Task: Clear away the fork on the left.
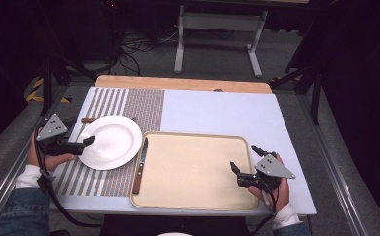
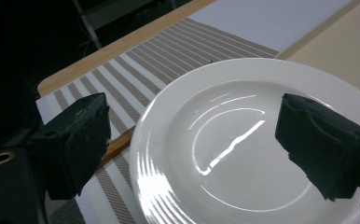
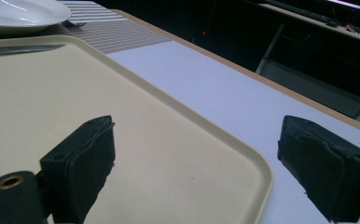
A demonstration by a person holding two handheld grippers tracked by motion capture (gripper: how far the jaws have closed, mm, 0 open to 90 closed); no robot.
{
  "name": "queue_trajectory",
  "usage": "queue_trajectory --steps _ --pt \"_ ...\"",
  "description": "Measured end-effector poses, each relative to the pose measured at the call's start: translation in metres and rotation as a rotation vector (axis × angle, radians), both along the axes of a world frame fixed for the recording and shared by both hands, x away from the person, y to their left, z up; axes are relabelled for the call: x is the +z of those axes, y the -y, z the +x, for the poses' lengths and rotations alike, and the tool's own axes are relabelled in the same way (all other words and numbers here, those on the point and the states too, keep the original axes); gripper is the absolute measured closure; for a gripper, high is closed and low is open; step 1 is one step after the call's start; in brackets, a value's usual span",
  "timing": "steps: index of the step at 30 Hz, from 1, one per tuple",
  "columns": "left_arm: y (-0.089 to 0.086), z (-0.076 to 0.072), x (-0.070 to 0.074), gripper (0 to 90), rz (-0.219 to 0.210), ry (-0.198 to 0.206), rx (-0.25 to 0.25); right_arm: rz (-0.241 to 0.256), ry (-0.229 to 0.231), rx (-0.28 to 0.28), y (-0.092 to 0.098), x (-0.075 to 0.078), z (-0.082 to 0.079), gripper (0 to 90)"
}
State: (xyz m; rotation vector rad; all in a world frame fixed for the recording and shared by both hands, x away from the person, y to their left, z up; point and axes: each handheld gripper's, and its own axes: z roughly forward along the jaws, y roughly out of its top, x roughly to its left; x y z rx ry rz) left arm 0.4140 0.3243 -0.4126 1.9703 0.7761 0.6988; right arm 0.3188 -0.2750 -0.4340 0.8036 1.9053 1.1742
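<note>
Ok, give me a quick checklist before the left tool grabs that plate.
1. Left tool open: ok, its jaws stand wide apart in the left gripper view.
2. Jaws around the plate rim: not ok, they hover near its left edge, not closed on it.
3. Plate free of load: ok, nothing lies in it.
4. Tray has room: ok, its middle is bare.
5. Knife clear of the path: not ok, it lies along the tray's left rim, between plate and tray.
6. Right tool out of the way: ok, open at the tray's right edge.
</note>
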Motion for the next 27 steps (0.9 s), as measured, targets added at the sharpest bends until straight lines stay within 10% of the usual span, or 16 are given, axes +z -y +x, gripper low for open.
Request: queue_trajectory --steps 14,19,27 --pt "-0.032 0.077 0.005 16.5 0.156 -0.156 0.055 -0.004 -0.039 -0.001 0.007 0.003 0.0 11.9" --pt "-0.034 0.109 -0.005 17.3 0.236 -0.279 0.01 -0.054 -0.085 0.03 0.006 0.001 0.002 11.6" --pt "-0.028 0.133 -0.015 21.6 0.318 -0.348 -0.014 -0.078 -0.127 0.039 0.003 -0.002 0.003 11.2"
